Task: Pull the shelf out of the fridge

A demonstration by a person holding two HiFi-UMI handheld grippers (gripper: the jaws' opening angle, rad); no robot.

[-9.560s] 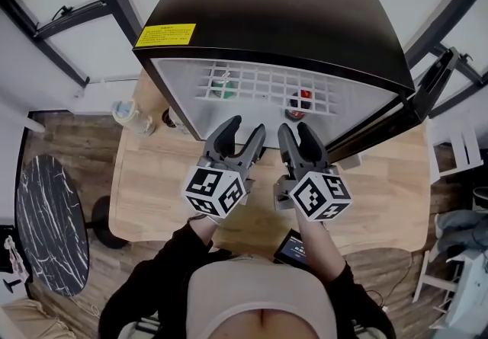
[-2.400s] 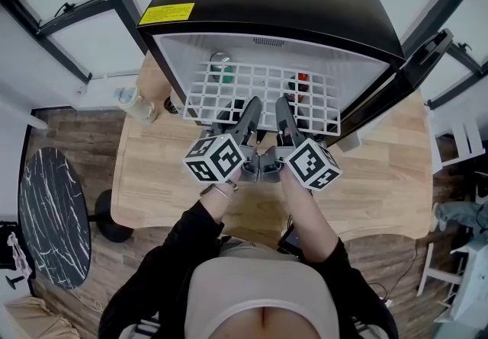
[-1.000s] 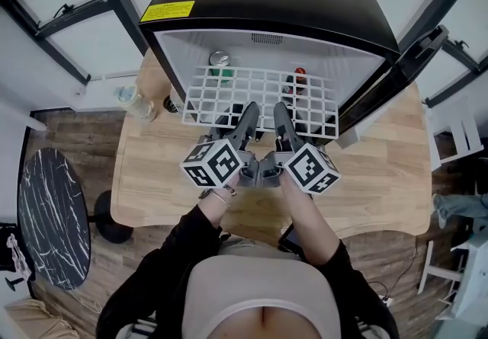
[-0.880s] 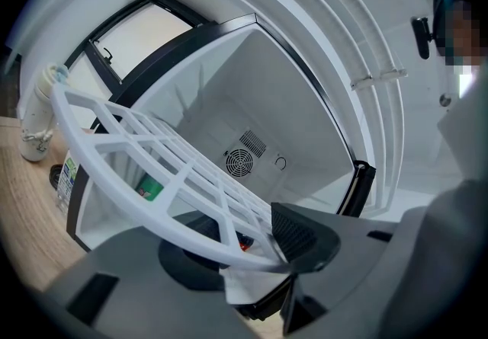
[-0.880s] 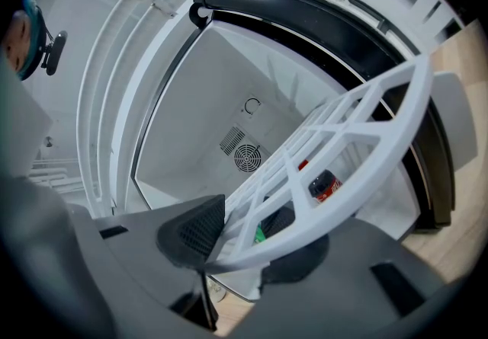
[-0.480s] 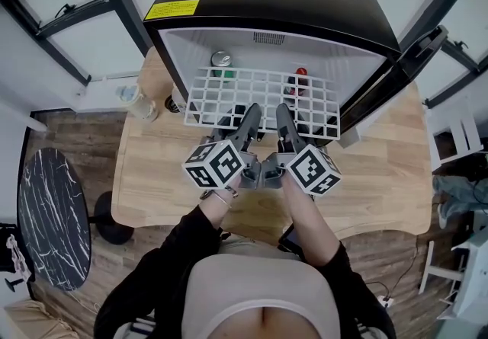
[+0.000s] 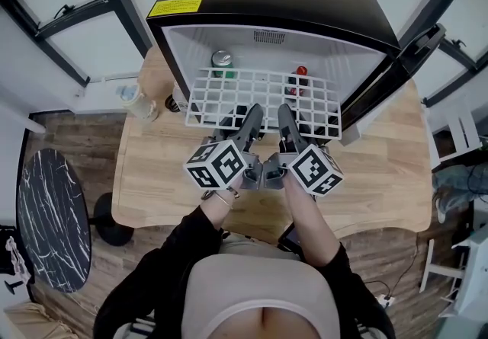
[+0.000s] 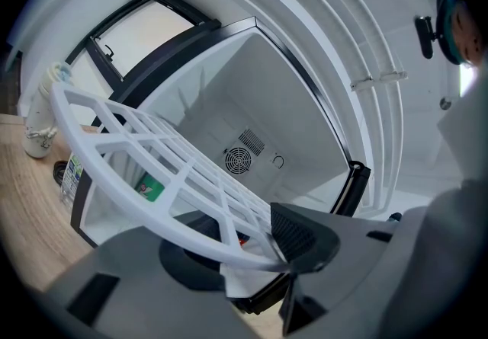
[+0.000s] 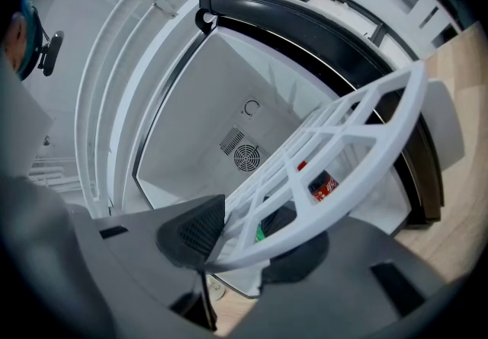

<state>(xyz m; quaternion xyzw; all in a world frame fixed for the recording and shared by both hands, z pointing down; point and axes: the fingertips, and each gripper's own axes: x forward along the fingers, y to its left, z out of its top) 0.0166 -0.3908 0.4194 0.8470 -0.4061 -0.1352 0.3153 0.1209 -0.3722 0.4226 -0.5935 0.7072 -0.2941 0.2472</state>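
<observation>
The white wire shelf (image 7: 263, 94) sticks partly out of the open black mini fridge (image 7: 290, 2), its front rail over the wooden table (image 7: 152, 177). My left gripper (image 7: 242, 118) and right gripper (image 7: 293, 120) sit side by side on that rail, each shut on it. In the left gripper view the shelf (image 8: 152, 177) runs between the pads of the left gripper (image 8: 252, 250). The right gripper view shows the shelf (image 9: 358, 170) clamped the same way in the right gripper (image 9: 252, 242). A green can (image 7: 222, 59) and a red can (image 7: 300, 75) stand in the fridge below the shelf.
The fridge door (image 7: 415, 48) hangs open at the right. A plastic bottle (image 7: 133, 101) stands on the table left of the fridge. A round dark marble table (image 7: 49, 215) is on the floor at far left. The person stands close to the table's near edge.
Since the earliest frame both grippers have closed on the shelf's front rail and the shelf has come partly out. Over the last second nothing has visibly moved.
</observation>
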